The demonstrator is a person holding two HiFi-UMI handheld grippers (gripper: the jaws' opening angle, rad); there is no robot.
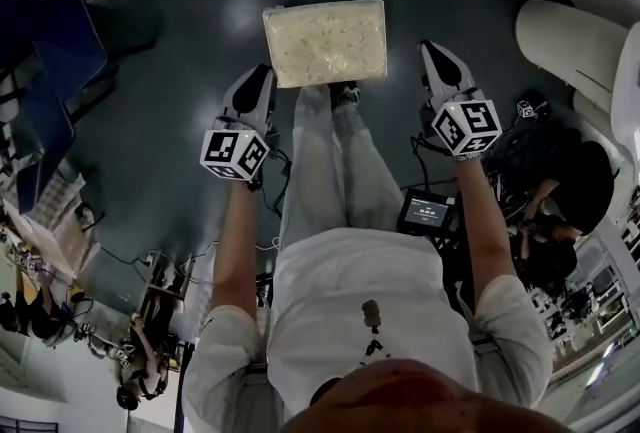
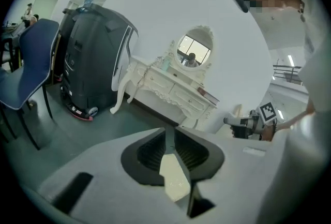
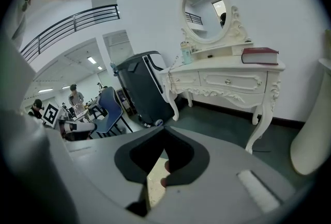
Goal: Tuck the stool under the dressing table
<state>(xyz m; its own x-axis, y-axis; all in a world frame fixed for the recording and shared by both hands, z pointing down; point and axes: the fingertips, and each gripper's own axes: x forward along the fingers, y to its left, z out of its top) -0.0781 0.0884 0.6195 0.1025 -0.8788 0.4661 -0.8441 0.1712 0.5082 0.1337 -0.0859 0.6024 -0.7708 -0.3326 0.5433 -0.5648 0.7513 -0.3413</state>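
Black-jawed, the left gripper (image 1: 260, 76) has its jaws a narrow slit apart on nothing, and the right gripper (image 1: 432, 51) is clenched empty, so by my reading no part of the tuck is done yet. The stool (image 1: 325, 41) has neither been gripped nor slid. Its cream, fuzzy seat lies between the two grippers, one just beside each side edge, and I cannot tell whether they touch it. It stands on the dark floor (image 1: 180, 121) just ahead of the person's feet, well apart from the white dressing table (image 3: 227, 80).
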